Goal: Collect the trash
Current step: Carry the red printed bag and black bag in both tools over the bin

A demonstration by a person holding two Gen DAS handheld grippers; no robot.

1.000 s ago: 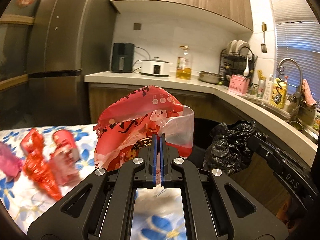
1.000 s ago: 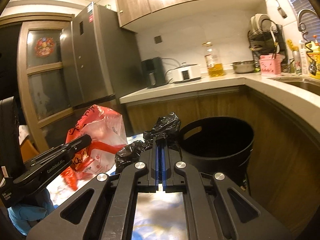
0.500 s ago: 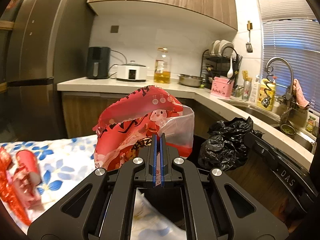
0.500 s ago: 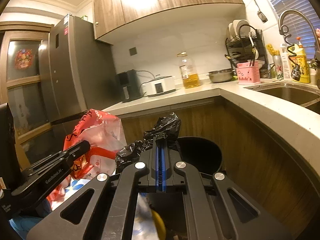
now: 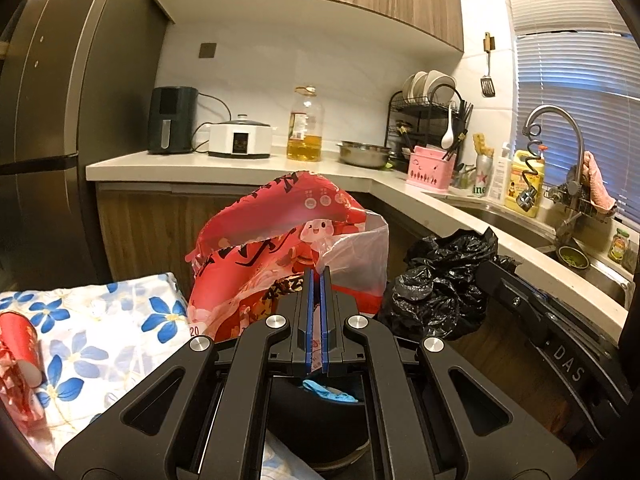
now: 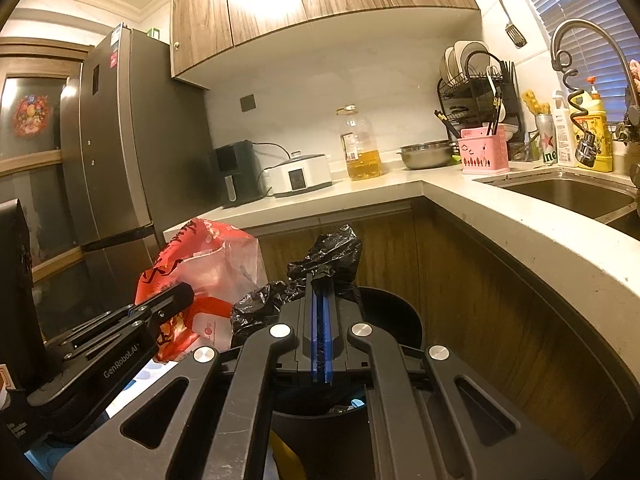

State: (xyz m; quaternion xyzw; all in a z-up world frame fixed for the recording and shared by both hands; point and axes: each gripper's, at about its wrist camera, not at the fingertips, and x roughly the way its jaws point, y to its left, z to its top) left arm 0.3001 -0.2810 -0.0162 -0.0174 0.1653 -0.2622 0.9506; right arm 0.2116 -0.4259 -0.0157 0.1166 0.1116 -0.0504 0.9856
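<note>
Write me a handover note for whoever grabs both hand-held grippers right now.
Left hand-held gripper: shut on the red snack bag, held up over the black bin.
Right hand-held gripper: shut on the crumpled black plastic bag, also above the bin.
Done: both pieces lifted to the bin; a blue glove is already inside.
Left: release both into the bin, then fetch the red wrapper on the floral tablecloth.

both wrist views toward kitchen counter point(image 5: 224, 166)
</note>
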